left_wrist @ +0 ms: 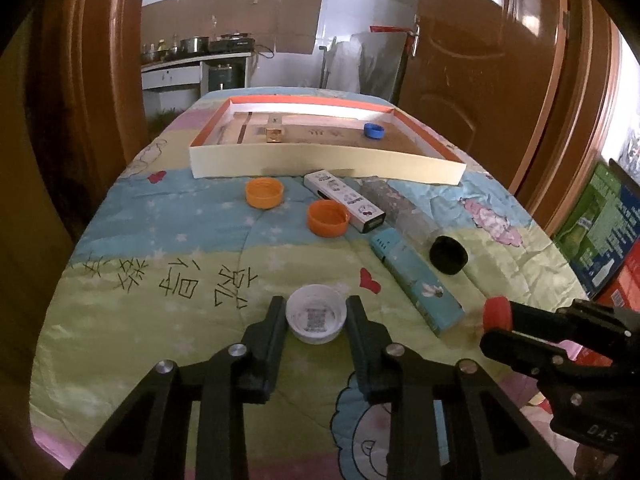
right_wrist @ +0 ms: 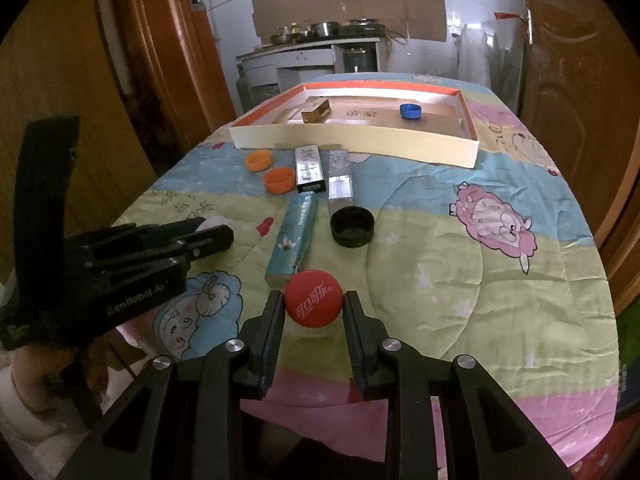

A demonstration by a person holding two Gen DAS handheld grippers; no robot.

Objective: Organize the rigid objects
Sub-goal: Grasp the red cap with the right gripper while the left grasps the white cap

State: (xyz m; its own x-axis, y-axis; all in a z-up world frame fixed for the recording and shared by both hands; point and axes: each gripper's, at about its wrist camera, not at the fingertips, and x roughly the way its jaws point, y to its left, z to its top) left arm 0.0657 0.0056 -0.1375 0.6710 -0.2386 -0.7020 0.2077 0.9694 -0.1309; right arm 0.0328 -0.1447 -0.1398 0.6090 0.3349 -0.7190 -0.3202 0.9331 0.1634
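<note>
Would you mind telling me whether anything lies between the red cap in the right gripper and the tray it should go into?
Yes. The right gripper holds the red cap at the near edge. Between it and the tray lie the teal box, the black cap and two more boxes, so it should be carried over them.

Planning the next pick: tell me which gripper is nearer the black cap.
Right. The right gripper, shut on the red cap, sits just short of the black cap; the left gripper is farther off, leftward.

3 boxes [right_wrist: 310,169] lie before the tray [right_wrist: 352,140], 2 caps [right_wrist: 269,170] left (1 cap [right_wrist: 410,111] inside).
</note>
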